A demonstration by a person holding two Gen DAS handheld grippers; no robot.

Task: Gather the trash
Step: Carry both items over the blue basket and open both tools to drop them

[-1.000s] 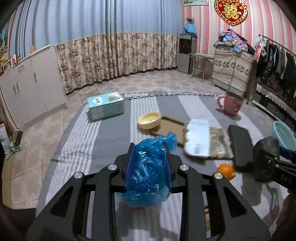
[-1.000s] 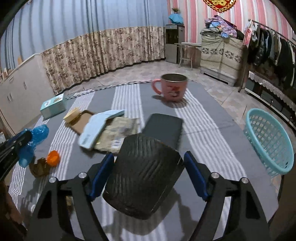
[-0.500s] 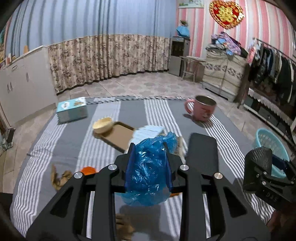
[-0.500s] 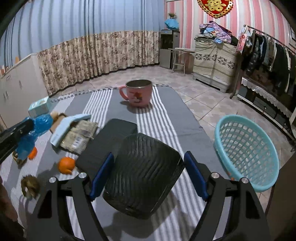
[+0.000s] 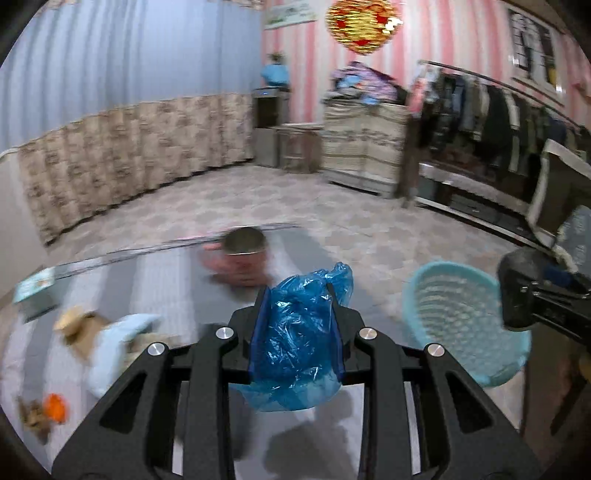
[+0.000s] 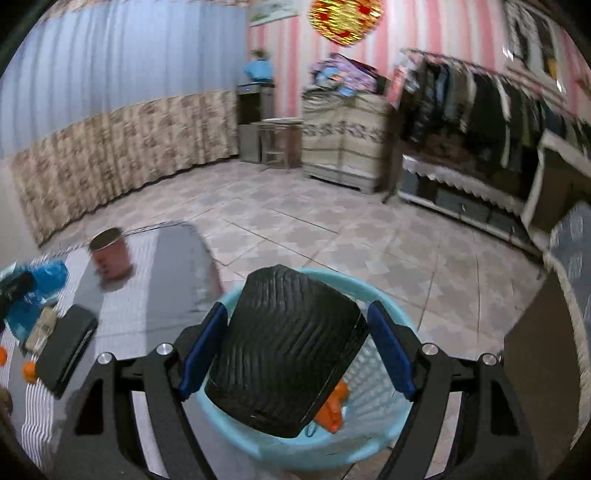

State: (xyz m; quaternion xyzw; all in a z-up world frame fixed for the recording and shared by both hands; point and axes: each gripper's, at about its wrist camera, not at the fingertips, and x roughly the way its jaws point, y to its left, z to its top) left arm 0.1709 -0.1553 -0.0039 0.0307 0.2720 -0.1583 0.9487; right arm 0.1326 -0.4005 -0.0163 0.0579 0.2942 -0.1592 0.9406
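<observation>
Right gripper [image 6: 293, 349] clamped on black ribbed cup [image 6: 284, 350], poised over blue basket [image 6: 384, 439], ready for dropping. Left gripper [image 5: 297, 328] pinching blue plastic bag [image 5: 295, 343], beside basket, apparently next.

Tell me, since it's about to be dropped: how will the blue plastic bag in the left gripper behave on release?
The blue plastic bag looks thin and crumpled, so probably floppy and very light. It may cling to the left gripper or drift rather than fall straight.

A: Location type?
B: Home, lived-in room. Clothes rack [image 6: 491, 99] upper right, red wall ornament [image 6: 345, 18] top centre, floral curtain [image 6: 125, 147] left, tiled floor [image 6: 332, 229] centre.
</observation>
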